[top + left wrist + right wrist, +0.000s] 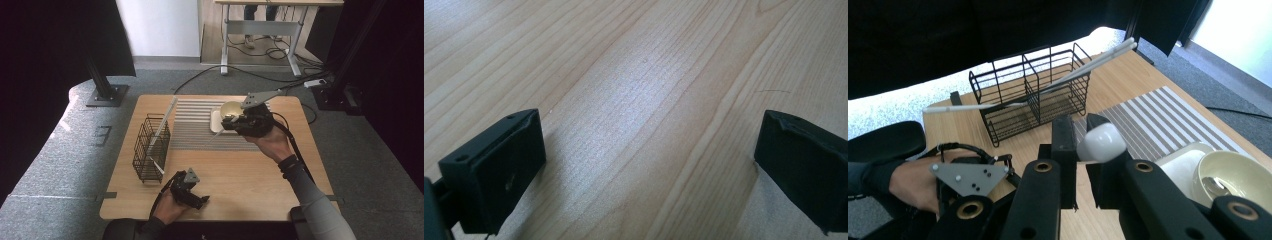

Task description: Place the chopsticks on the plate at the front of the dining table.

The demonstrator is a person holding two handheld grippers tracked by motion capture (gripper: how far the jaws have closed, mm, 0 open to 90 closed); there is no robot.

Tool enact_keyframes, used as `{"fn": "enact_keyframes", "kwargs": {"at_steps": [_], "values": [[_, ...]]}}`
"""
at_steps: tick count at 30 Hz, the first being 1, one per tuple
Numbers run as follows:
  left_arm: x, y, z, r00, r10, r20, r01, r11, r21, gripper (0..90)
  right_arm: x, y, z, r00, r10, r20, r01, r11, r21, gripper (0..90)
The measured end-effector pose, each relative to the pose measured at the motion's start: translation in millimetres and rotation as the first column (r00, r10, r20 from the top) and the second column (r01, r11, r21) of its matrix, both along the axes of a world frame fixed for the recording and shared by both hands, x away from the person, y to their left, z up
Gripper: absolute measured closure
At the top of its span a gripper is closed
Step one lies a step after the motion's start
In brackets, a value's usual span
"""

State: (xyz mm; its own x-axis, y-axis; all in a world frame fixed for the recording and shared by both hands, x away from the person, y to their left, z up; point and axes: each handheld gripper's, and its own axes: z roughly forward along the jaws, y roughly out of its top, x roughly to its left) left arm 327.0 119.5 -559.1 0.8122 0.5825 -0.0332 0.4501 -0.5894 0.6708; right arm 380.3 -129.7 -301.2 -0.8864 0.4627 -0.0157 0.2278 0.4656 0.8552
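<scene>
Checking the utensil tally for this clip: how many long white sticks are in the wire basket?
3, as far as I can tell: two long sticks lie side by side, leaning out one end of the wire basket; a third stick pokes out the other end. More could be hidden.

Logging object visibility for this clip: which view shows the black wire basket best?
The right gripper view: the black wire basket sits close, its compartments and white chopsticks distinct. The high view shows it small, near the table's left edge.
</scene>
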Motion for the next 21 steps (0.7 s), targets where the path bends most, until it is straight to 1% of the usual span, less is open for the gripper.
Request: {"fn": "enact_keyframes", "kwargs": {"at_steps": [3,6,9,10,11,17,19,21], "values": [[1.1,0.2,0.8,1.0000,-0.005,-0.007,0.005,1.0000,-0.004,0.0,-3.6,-4.5,-6.3,1.0000,-0.001,-0.002,0.001,1.000,-0.002,82.1],[2.2,-0.6,3.1,0.9999,-0.016,-0.005,0.016,0.9999,-0.007,0.5,-7.6,-8.2,-12.0,1.0000,0.004,0.000,-0.004,1.000,-0.008,82.1],[3.0,-2.3,9.4,0.9993,-0.031,0.021,0.032,0.9994,-0.013,1.6,-11.3,-12.2,-16.9,1.0000,0.007,0.001,-0.007,1.000,-0.008,82.1],[3.5,-2.6,12.3,0.9989,-0.037,0.029,0.037,0.9991,-0.021,3.6,-13.7,-15.6,-20.7,1.0000,0.007,-0.001,-0.007,1.000,-0.006,82.1],[4.4,-3.0,15.5,0.9985,-0.042,0.035,0.043,0.9986,-0.030,3.6,-13.7,-15.6,-20.7,1.0000,0.007,-0.001,-0.007,1.000,-0.006,82.1],[15.0,-6.2,37.4,0.9942,-0.061,0.089,0.067,0.9954,-0.068,13.5,-18.6,-20.7,-31.5,0.9998,0.013,-0.013,-0.013,1.000,0.001,82.1],[19.1,-7.5,43.0,0.9934,-0.065,0.095,0.073,0.9930,-0.093,14.9,-20.1,-20.0,-34.9,0.9996,0.017,-0.020,-0.017,1.000,-0.002,82.1],[21.4,-8.8,46.7,0.9917,-0.075,0.105,0.086,0.9908,-0.104,18.2,-21.7,-19.1,-37.8,0.9994,0.025,-0.022,-0.025,1.000,-0.002,82.1]]}}
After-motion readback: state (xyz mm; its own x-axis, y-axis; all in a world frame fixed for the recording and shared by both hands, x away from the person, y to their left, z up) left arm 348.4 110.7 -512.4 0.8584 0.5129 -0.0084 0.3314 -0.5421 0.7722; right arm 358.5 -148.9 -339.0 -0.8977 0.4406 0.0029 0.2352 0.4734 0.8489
